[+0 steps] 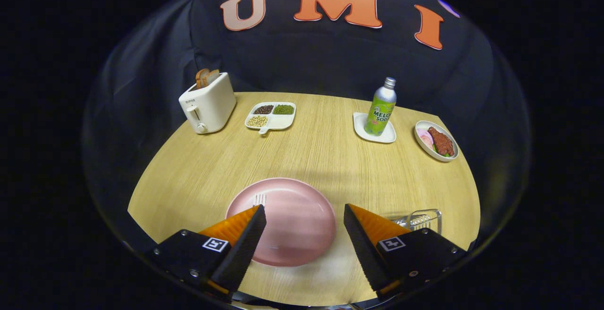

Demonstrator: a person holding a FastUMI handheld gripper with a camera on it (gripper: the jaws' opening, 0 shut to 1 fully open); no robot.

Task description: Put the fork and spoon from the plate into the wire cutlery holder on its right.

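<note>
Gripper (304, 213) spread wide, fingers apart, clamped on nothing, hovering over near edge of round wooden table (321, 159). Pink plate (295, 225) at near edge, between the fingers. Fork (260, 200) on plate's far-left part, tines just past left fingertip, handle hidden behind that finger. Spoon: can't tell where. Wire cutlery holder (422, 219) just right of plate, near table's right-front edge, partly behind right finger. Far-left edge: white toaster (207, 104) w/ bread slices (206, 77) sticking up. Beside it, divided tray (271, 115) w/ beans. Far-right: green soda bottle (381, 108) upright on small white dish (374, 133); bowl of food (436, 141) near right edge.
</note>
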